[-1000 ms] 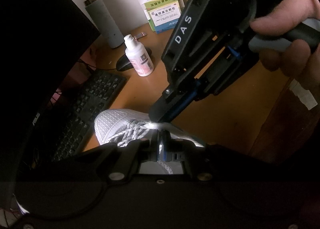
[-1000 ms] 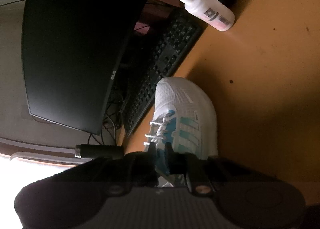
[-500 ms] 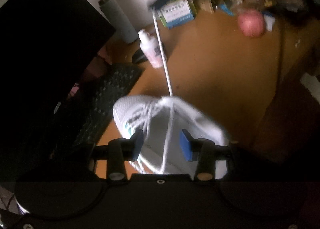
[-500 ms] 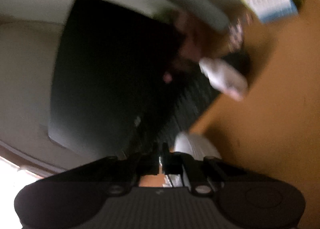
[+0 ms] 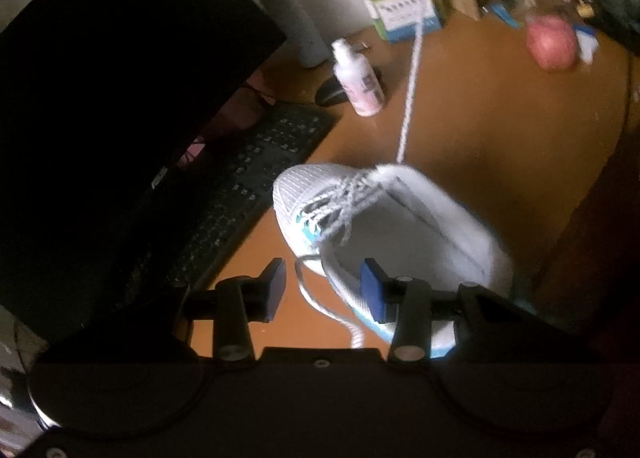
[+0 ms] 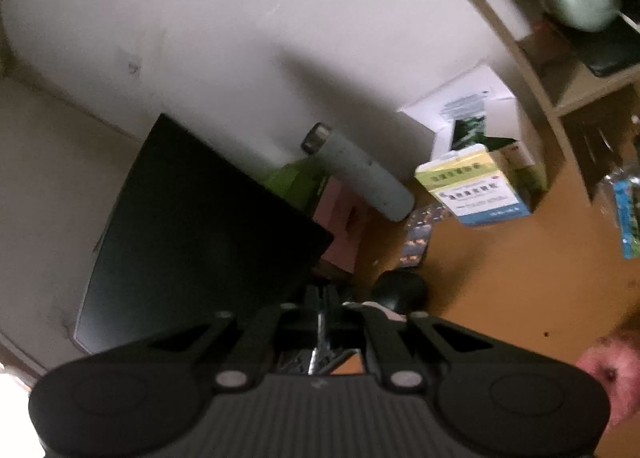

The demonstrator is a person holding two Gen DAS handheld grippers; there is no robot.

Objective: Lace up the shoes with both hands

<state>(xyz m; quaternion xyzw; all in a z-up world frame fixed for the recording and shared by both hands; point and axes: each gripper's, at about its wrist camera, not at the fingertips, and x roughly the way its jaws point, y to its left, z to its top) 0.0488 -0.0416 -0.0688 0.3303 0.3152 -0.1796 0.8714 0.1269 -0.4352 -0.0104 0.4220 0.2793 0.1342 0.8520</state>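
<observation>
Up and away goes the right claw [image 6: 323, 312], pinched on the lace [image 5: 409, 97] to pull it tight, while the left claw [image 5: 323, 290] has let go and gapes half-wide beside the shoe [image 5: 384, 234] just ahead.

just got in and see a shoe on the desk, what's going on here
A person with a gripper in each hand is lacing a white sneaker on the desk. The right gripper is shut on a lace end, which runs taut, up and away from the shoe's top eyelets. The left gripper is open beside the shoe, holding nothing, with the other lace end lying loose between its fingers.
</observation>
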